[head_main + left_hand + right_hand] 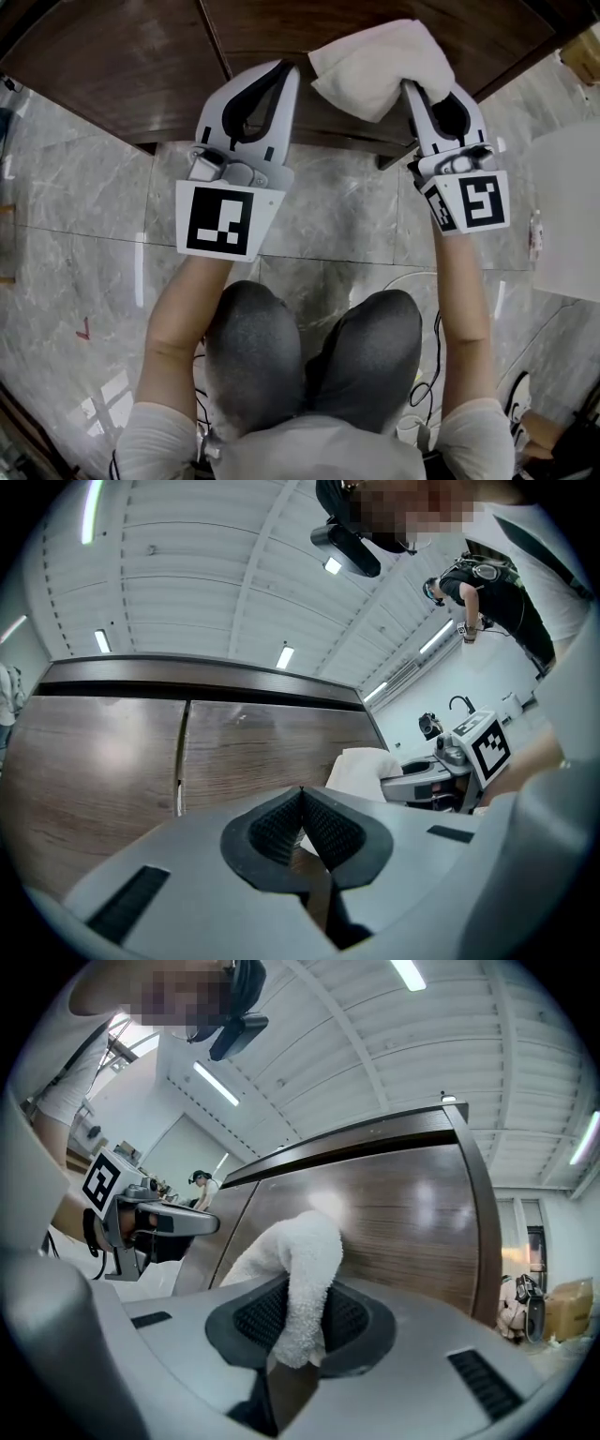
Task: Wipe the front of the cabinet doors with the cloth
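A dark brown wooden cabinet (122,66) with two doors stands before me; its fronts also fill the left gripper view (253,752) and the right gripper view (403,1213). My right gripper (410,86) is shut on a white cloth (380,64), which lies bunched against the right door; the cloth (300,1269) hangs out between its pads. My left gripper (291,67) is shut with nothing in it, close to the door near the seam between the doors, left of the cloth (361,771).
Grey marble floor (84,244) spreads below the cabinet. My knees (309,356) are bent under the grippers, with cables (427,375) beside them. A white object (567,211) stands at the right. A person (487,583) stands in the background.
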